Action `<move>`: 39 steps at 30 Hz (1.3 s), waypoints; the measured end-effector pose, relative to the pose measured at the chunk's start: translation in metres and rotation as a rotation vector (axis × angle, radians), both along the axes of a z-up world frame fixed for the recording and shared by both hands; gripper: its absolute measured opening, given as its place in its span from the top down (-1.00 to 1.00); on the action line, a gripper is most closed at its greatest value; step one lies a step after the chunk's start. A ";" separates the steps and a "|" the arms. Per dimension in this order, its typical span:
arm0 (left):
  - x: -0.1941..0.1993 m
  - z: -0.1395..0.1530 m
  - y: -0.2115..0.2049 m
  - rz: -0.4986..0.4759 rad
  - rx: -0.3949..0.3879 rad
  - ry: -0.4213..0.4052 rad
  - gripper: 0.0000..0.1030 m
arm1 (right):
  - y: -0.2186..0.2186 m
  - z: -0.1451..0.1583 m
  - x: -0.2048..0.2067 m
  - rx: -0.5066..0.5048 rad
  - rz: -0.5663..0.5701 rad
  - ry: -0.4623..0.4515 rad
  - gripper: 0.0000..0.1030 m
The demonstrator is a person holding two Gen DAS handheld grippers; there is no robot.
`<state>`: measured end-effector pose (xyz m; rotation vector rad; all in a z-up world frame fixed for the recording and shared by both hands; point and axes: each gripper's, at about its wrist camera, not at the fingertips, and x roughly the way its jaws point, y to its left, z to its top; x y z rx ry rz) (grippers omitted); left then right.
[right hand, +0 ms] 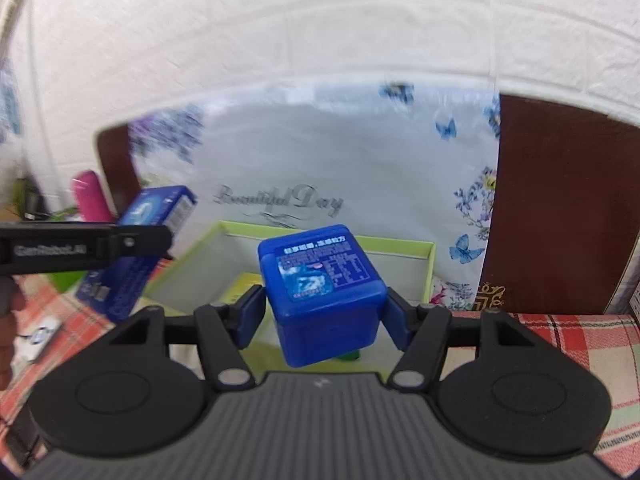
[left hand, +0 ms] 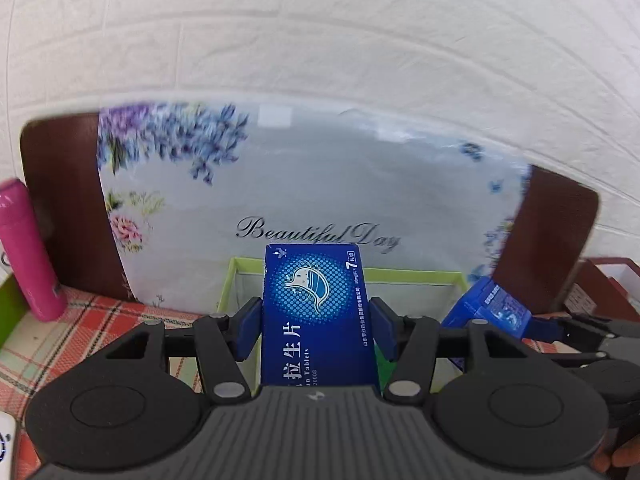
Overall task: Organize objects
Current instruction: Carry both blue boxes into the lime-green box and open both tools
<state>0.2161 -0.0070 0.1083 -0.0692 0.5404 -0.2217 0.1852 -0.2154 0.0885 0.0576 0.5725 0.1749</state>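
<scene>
My left gripper (left hand: 316,320) is shut on a flat blue tablet box (left hand: 316,304) with a white stomach logo, held upright above the near edge of a light green open box (left hand: 420,274). My right gripper (right hand: 324,312) is shut on a blue plastic cube container (right hand: 320,292) with a printed label, held above the same green box (right hand: 400,246). The left gripper with the tablet box (right hand: 136,256) shows at the left of the right wrist view. The cube (left hand: 490,308) shows at the right of the left wrist view.
A pink bottle (left hand: 30,252) stands at the left on the red plaid cloth (left hand: 80,328). A floral "Beautiful Day" panel (left hand: 304,184) and brown board (right hand: 560,208) stand behind the green box. A yellow item (right hand: 246,286) lies inside the box.
</scene>
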 end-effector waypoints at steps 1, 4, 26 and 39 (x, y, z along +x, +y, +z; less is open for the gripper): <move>0.010 -0.004 0.000 0.007 0.005 0.012 -0.16 | 0.001 -0.008 0.014 -0.013 -0.014 0.021 -0.20; 0.035 -0.019 -0.003 0.023 0.037 0.036 -0.16 | 0.003 -0.034 0.051 -0.035 -0.042 0.091 -0.20; 0.016 -0.024 -0.005 0.099 0.079 0.001 -0.69 | 0.029 -0.023 0.046 -0.139 -0.141 0.046 -1.00; -0.074 0.002 -0.004 0.075 0.072 -0.068 -0.70 | 0.038 0.008 -0.034 -0.202 -0.170 -0.098 -1.00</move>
